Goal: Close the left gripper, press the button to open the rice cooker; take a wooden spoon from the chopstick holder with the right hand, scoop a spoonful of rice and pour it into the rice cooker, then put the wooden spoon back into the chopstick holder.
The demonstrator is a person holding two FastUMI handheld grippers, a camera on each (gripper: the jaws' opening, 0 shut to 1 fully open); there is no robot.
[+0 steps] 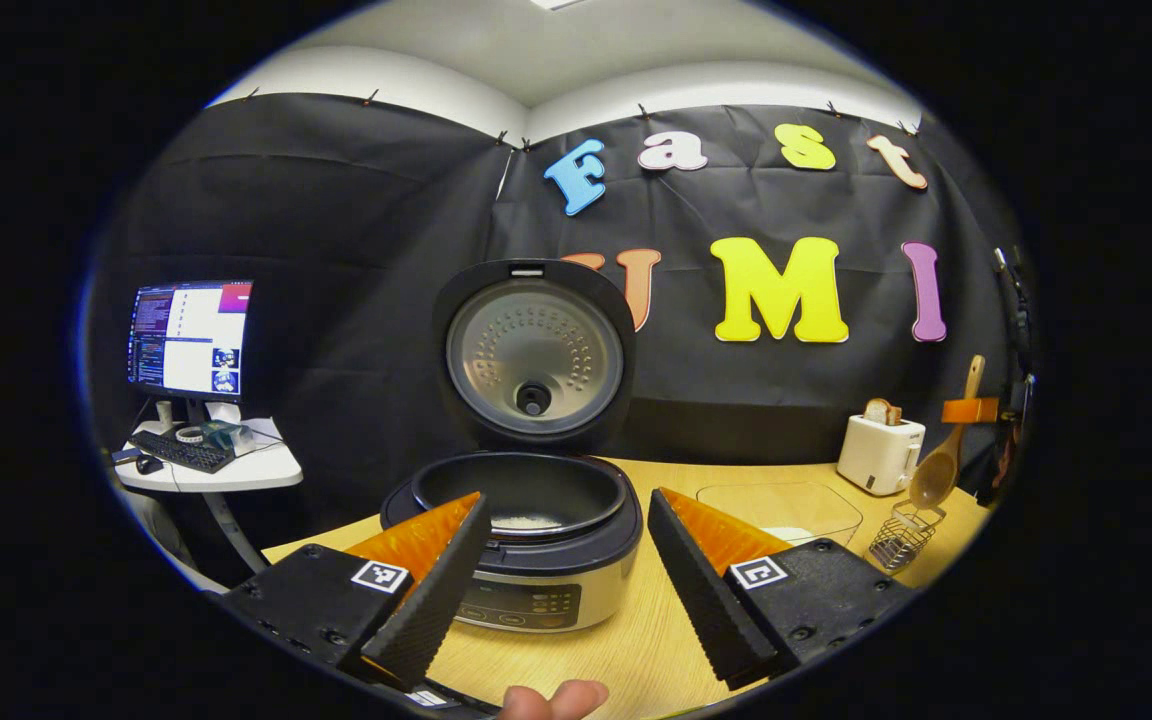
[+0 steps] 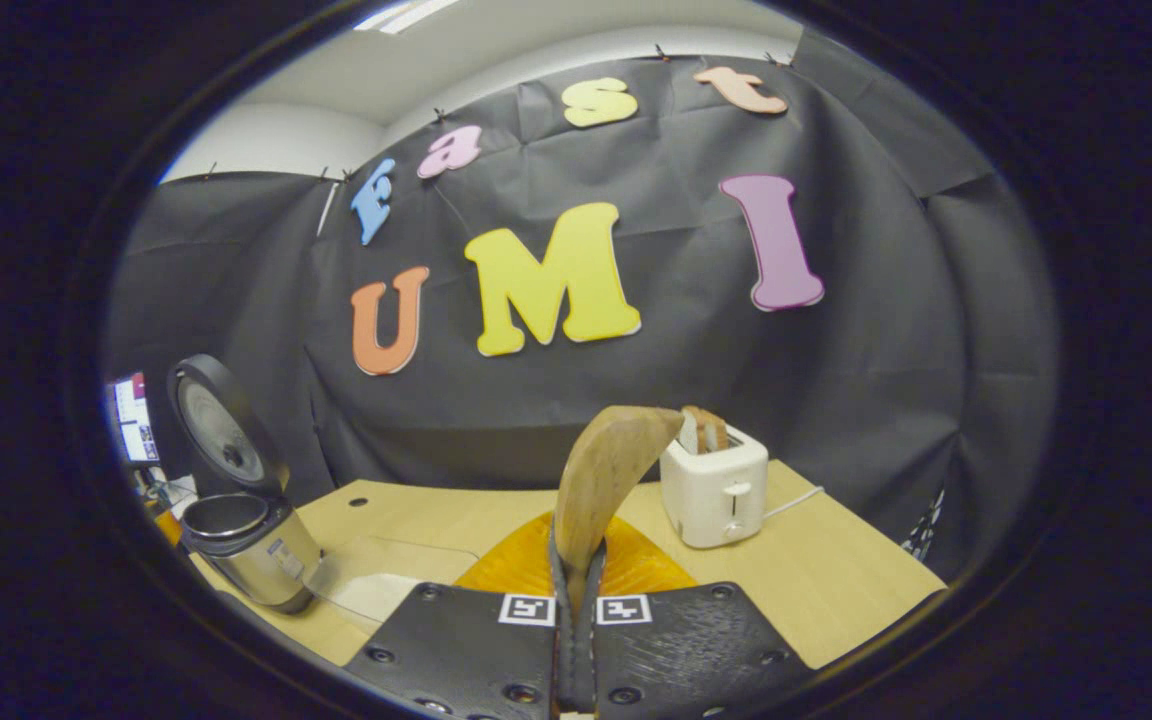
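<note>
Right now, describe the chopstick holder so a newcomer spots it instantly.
Start at the open rice cooker on the wooden table, then look far right past the white toaster. The chopstick holder is the small wire basket under the wooden spoon, the one see-through mesh item there.

The rice cooker (image 1: 536, 560) has a brushed metal body, glossy dark rim and dimpled metal inner lid. The wooden spoon (image 2: 601, 475) is smooth (matt grain). The table (image 1: 636, 640) shows pale wood laminate.
</note>
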